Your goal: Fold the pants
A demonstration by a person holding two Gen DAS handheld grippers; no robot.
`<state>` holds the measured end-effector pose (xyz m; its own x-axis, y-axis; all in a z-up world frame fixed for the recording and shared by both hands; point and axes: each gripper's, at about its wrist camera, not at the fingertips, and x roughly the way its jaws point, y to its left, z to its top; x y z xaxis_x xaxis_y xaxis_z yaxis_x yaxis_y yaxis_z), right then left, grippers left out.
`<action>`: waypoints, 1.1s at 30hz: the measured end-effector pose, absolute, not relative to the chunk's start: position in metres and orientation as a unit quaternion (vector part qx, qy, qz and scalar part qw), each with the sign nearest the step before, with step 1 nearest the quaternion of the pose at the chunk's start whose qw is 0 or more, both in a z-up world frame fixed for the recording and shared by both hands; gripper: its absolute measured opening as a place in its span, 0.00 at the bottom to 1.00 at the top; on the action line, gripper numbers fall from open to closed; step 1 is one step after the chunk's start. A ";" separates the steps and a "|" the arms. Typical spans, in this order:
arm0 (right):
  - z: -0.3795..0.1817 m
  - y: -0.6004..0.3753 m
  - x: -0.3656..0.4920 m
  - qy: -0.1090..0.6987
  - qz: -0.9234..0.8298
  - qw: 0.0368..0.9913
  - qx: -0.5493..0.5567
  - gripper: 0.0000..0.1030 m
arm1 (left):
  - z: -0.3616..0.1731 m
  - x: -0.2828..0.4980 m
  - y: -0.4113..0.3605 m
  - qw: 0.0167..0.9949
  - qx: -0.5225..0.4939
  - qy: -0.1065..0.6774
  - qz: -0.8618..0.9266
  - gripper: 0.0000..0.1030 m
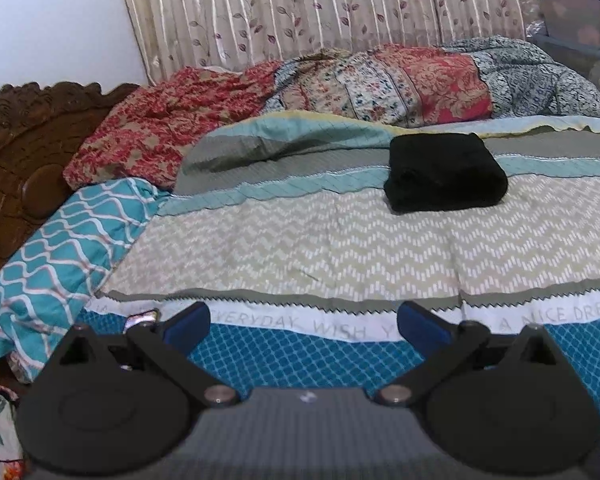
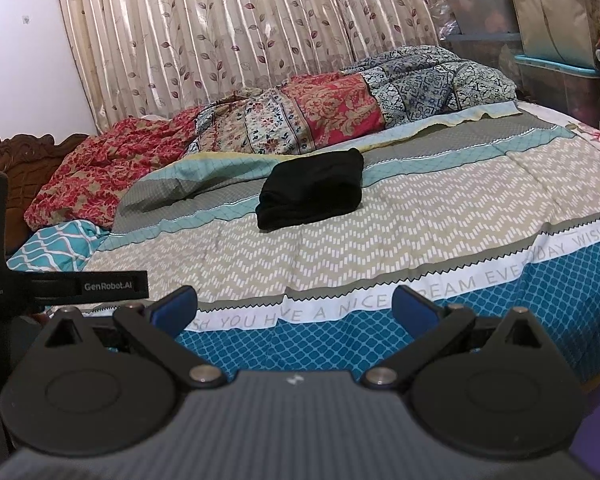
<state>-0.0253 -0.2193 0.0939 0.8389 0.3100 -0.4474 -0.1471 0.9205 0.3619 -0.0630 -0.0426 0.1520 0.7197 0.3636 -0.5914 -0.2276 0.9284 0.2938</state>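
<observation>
Pants lie as a folded black bundle on the bed, well apart from both tools, at 1 o'clock from left tool and 12 from right tool, long axis crosswise; both released, empty, neither clearly nearer.

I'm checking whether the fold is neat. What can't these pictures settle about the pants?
- Black folded pants: layers and creases lost in the dark fabric, both views.
- Far side and underside: hidden by the bundle itself.
- Whether it is really pants: unreadable.
- Left gripper and right gripper: open, apart from it.
</observation>
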 end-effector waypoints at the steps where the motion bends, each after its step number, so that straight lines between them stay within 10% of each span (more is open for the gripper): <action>1: 0.094 -0.219 -0.025 0.256 0.120 0.946 0.159 1.00 | 0.151 -0.063 -0.043 0.921 0.099 0.343 0.157 1.00; 33: 0.090 -0.218 -0.024 0.271 0.119 0.940 0.170 1.00 | 0.135 -0.063 -0.041 0.906 0.057 0.401 0.121 1.00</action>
